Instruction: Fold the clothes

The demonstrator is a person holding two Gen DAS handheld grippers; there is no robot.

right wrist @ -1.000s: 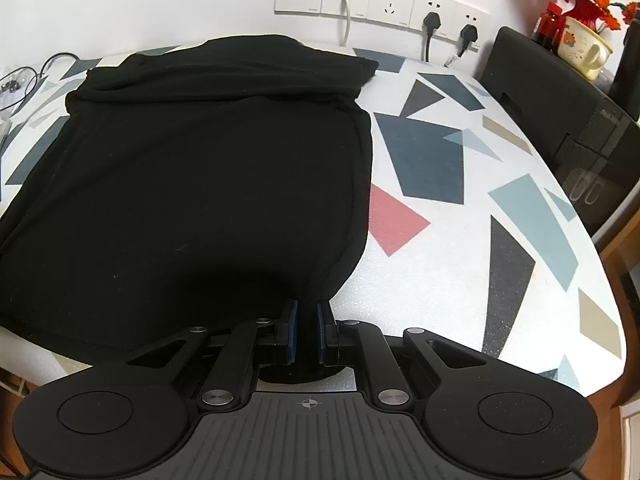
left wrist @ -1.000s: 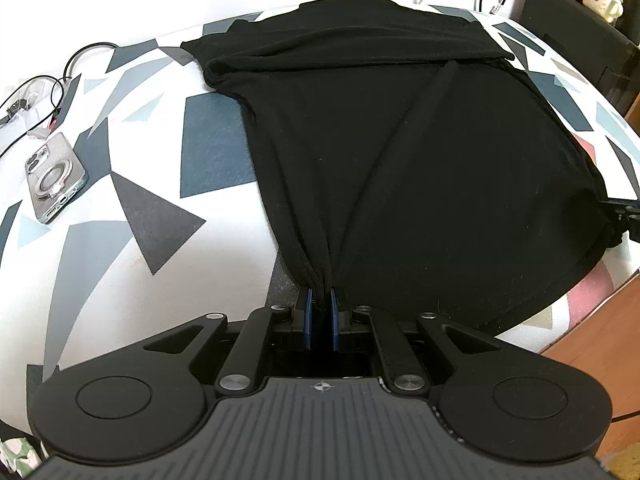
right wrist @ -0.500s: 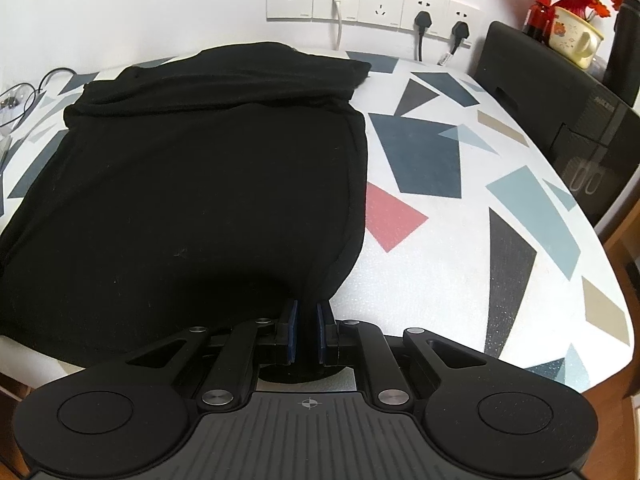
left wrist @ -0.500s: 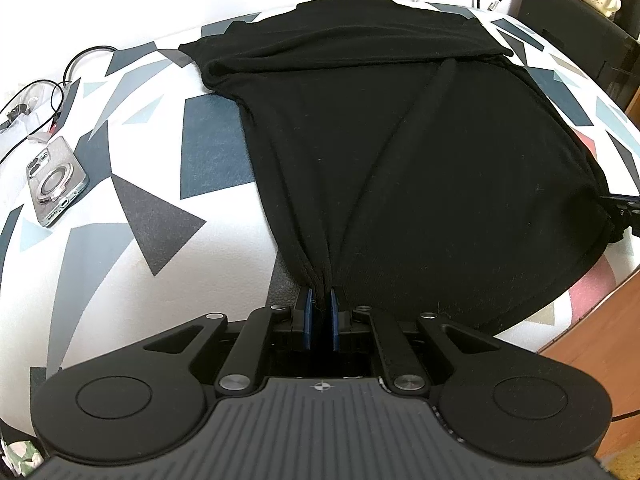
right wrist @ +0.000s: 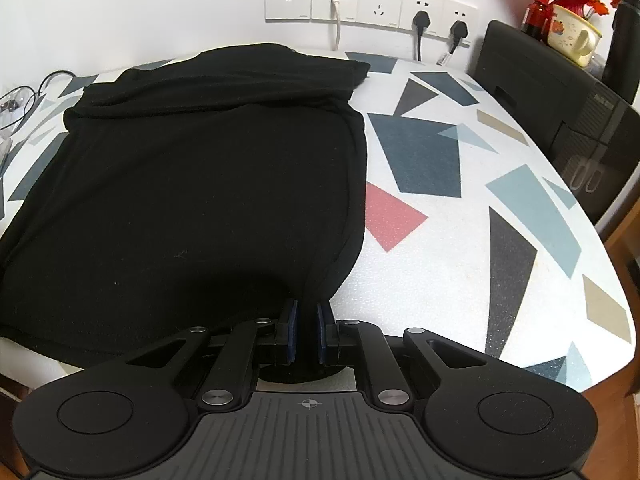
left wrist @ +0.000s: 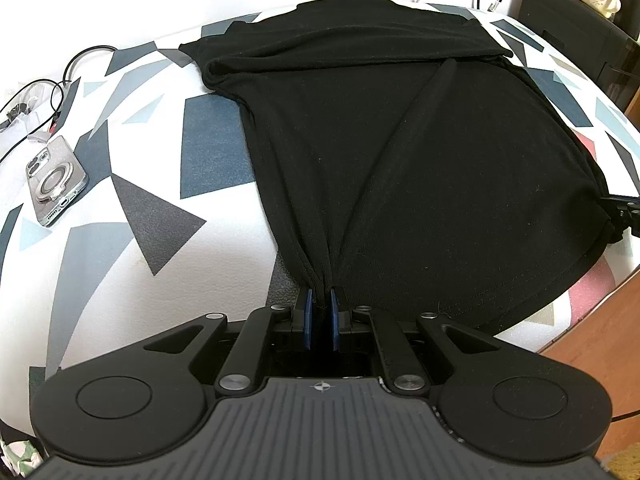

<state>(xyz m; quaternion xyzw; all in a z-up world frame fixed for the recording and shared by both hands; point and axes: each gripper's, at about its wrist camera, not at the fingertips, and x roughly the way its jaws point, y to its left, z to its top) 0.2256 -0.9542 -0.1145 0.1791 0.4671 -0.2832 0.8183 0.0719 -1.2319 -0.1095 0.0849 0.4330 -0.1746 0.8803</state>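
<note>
A black shirt [left wrist: 400,152] lies spread on the patterned table [left wrist: 132,240], its far end folded over into a band near the wall. My left gripper [left wrist: 320,300] is shut on the shirt's near left corner, and the cloth bunches into pleats between the blue pads. At the near right corner, my right gripper [right wrist: 306,312] is shut on the black shirt [right wrist: 192,184]. The right gripper's tip [left wrist: 624,216] also shows at the right edge of the left wrist view, against the hem.
A phone [left wrist: 54,180] lies face down at the table's left, with cables [left wrist: 48,92] behind it. Wall sockets [right wrist: 372,4] with plugs sit above the far edge. A black appliance [right wrist: 532,84] and a mug with flowers [right wrist: 572,36] stand at the right.
Both views show slightly more of the far wall and sockets than before. Both grips on the shirt corners stay the same.
</note>
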